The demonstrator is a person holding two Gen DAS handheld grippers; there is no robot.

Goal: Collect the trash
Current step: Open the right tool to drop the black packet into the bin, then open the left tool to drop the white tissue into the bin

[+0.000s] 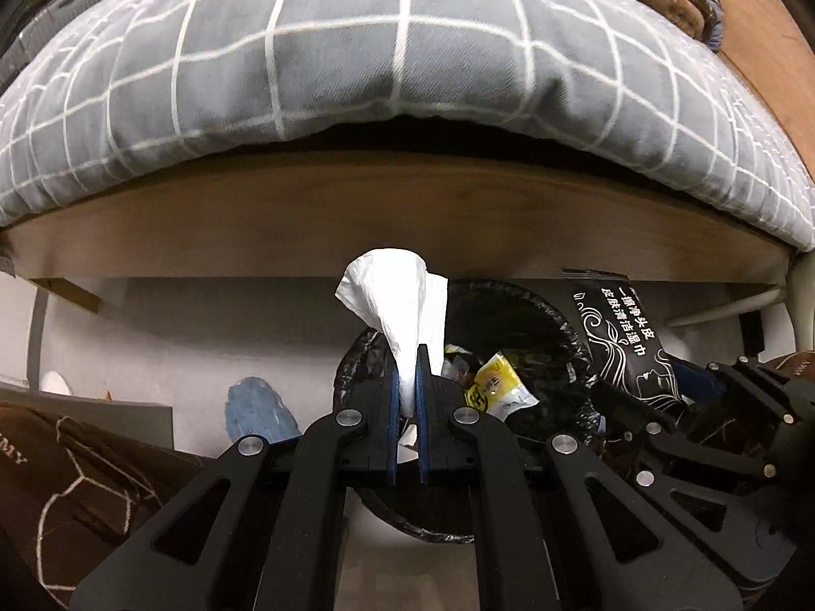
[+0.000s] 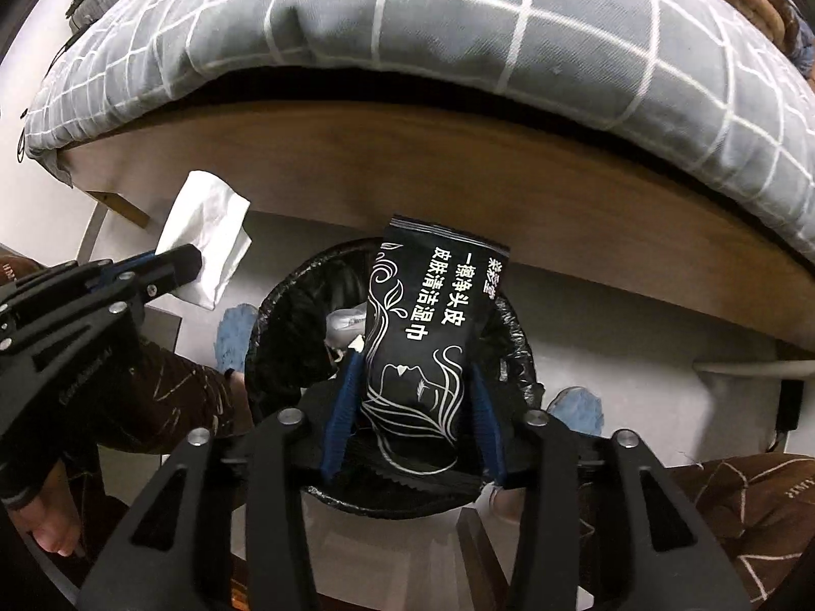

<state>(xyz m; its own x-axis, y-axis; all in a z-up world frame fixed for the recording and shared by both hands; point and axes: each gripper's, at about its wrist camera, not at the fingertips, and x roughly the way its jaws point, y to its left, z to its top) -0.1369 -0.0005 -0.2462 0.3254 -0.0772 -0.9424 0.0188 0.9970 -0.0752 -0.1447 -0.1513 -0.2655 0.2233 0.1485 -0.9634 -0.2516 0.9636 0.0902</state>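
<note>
A bin lined with a black bag (image 1: pixel 509 291) (image 2: pixel 285 295) stands on the floor beside the bed, straight below both grippers. My left gripper (image 1: pixel 406 359) (image 2: pixel 173 259) is shut on a crumpled white tissue (image 1: pixel 397 300) (image 2: pixel 204 239), which fans out beyond the fingertips over the bin's left rim. My right gripper (image 2: pixel 415 361) holds a black wet-wipe packet (image 2: pixel 433 305) (image 1: pixel 621 336) with white print by its long edges. The blue pads (image 2: pixel 346 407) sit against its sides, and it points into the bin's mouth. A yellow wrapper (image 1: pixel 496 387) and other scraps lie inside.
A bed with a grey checked duvet (image 1: pixel 356 51) and a wooden side board (image 1: pixel 407 214) overhangs the bin. Blue slippers (image 1: pixel 254 407) (image 2: pixel 575 407) lie on the pale floor. A person's legs in brown patterned trousers (image 1: pixel 76 483) (image 2: pixel 754 509) flank the bin.
</note>
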